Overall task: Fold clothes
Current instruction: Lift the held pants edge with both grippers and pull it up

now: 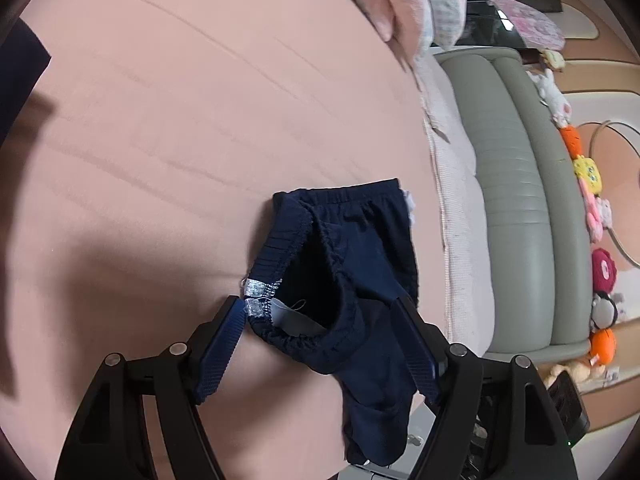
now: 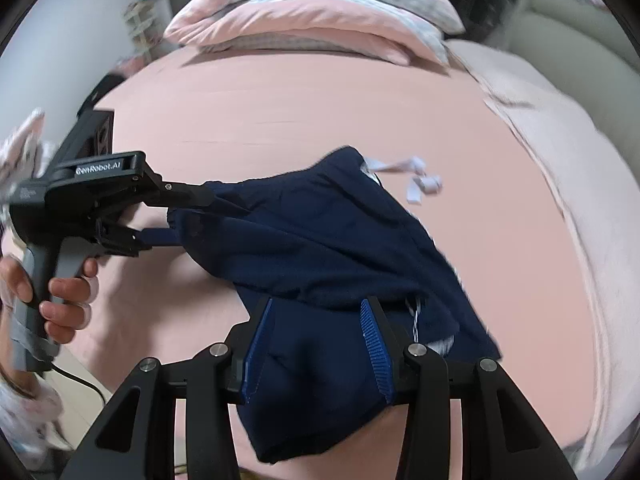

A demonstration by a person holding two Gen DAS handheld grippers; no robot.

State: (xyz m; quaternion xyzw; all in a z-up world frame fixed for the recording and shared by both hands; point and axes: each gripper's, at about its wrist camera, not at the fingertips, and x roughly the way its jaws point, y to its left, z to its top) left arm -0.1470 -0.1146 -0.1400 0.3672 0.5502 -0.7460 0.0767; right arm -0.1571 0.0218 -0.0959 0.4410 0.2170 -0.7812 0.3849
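Lying on pink bed [image 1: 180, 120], navy shorts [image 1: 352, 264], left gripper [image 1: 320, 344] jaws apart

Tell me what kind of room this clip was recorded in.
Most likely a bedroom: a bed with a pink sheet, pillows stacked at its head, and a row of plush toys beside it.

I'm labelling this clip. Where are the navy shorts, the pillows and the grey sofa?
navy shorts [image 2: 320, 232], right wrist view, middle of the cloth
pillows [image 2: 312, 20], right wrist view, top pillow
grey sofa [image 1: 516, 184], left wrist view, seat cushion
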